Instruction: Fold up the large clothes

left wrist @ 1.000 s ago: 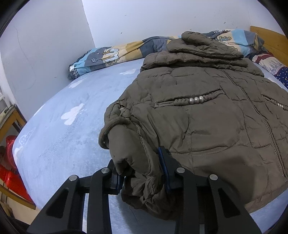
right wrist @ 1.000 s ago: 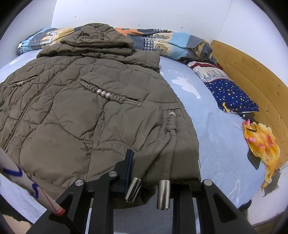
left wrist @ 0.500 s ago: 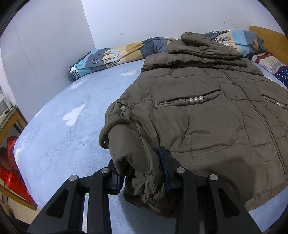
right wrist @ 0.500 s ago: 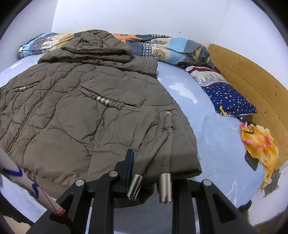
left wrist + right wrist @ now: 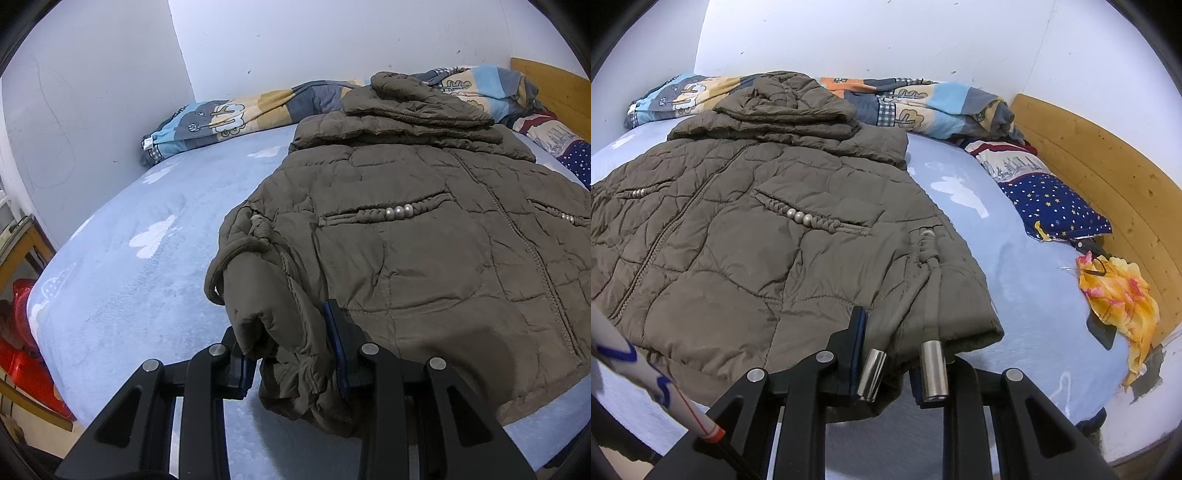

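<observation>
A big brown puffy coat [image 5: 424, 236] lies flat on the blue bed [image 5: 122, 266], front side up. Its hood is at the far end by the wall, and its bottom edge is at the near end. So the long way of the coat runs from near to far.

The left gripper [image 5: 291, 354] is squeezed tight on the bunched near left corner of the coat. The right gripper [image 5: 890, 354] is squeezed on the near right corner, where two cords with silver metal tips [image 5: 933, 363] hang down.

I think this is the start of a fold. Both bottom corners are held, but the coat is not lifted yet.

Next, both hands should go up together and carry the bottom edge far, toward the hood. They need to stay level with each other, or the puffy coat will fold crooked
</observation>
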Action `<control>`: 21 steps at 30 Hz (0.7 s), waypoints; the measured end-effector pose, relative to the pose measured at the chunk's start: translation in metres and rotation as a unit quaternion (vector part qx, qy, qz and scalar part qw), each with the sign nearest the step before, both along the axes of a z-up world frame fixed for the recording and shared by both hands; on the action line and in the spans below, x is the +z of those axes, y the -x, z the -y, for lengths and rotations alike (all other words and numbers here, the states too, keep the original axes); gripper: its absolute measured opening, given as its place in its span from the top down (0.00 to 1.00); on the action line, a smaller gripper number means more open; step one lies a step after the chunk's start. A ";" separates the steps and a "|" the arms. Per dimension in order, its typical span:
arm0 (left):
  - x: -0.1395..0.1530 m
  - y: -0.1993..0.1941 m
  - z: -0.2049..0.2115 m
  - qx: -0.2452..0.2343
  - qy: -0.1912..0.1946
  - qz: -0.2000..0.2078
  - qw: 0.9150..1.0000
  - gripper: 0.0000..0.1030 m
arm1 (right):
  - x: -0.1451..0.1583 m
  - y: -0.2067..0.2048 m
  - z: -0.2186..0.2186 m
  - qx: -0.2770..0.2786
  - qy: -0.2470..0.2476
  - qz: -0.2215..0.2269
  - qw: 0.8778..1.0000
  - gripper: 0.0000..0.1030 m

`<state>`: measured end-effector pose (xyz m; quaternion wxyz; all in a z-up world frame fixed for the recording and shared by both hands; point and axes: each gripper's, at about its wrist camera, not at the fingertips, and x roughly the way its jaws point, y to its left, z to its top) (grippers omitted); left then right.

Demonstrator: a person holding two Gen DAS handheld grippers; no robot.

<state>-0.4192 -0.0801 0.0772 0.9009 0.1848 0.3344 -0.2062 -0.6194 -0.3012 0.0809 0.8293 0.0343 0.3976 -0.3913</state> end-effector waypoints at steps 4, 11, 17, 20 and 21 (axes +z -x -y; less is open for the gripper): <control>0.006 0.001 -0.003 -0.001 0.008 -0.002 1.000 0.70 | 0.006 0.002 -0.001 -0.001 0.003 0.006 1.000 0.80; 0.013 0.004 -0.007 -0.002 0.015 -0.004 1.000 0.71 | 0.014 0.007 -0.004 -0.005 0.006 0.013 1.000 0.82; 0.019 0.010 -0.009 -0.004 0.017 0.004 1.000 0.73 | 0.023 0.012 -0.013 -0.004 0.017 0.016 1.000 0.84; 0.023 0.014 -0.012 -0.006 0.019 0.008 1.000 0.75 | 0.029 0.015 -0.017 -0.004 0.020 0.022 1.000 0.86; 0.025 0.016 -0.013 -0.007 0.021 0.010 1.000 0.75 | 0.030 0.016 -0.017 -0.004 0.020 0.024 1.000 0.87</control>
